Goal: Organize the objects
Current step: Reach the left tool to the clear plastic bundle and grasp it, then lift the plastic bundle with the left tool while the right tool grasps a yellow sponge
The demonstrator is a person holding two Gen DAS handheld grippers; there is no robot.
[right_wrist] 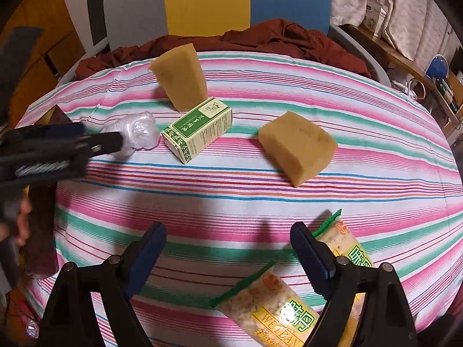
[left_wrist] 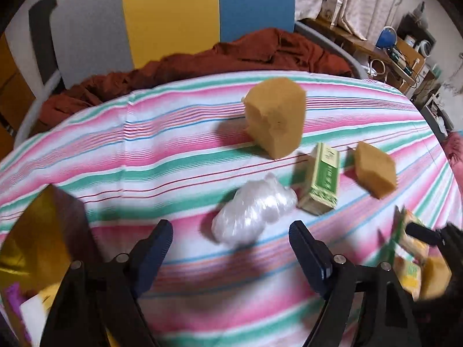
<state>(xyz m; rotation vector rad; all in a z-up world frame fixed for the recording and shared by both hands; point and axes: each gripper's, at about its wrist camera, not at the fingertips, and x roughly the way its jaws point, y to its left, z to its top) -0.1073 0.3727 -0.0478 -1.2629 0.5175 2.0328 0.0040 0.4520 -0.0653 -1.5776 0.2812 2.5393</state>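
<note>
Striped bedsheet (right_wrist: 231,202) lying under everything I'm viewing. Left gripper (left_wrist: 231,231) hovering, jaws apart, nothing between, clear plastic bundle (left_wrist: 254,211) just ahead. Green box (right_wrist: 198,128) lying beside tall sponge (right_wrist: 181,76); second sponge (right_wrist: 298,147) sitting apart. Right gripper (right_wrist: 228,243) hanging, jaws apart, over snack packets (right_wrist: 269,309).

A rust-brown blanket (left_wrist: 260,49) lies bunched on the bed, far ahead of the claw. Behind it stands a grey, yellow and blue headboard (right_wrist: 208,0). Off to the right, a cluttered wooden shelf (left_wrist: 402,55) carries a blue lamp (right_wrist: 438,68).
</note>
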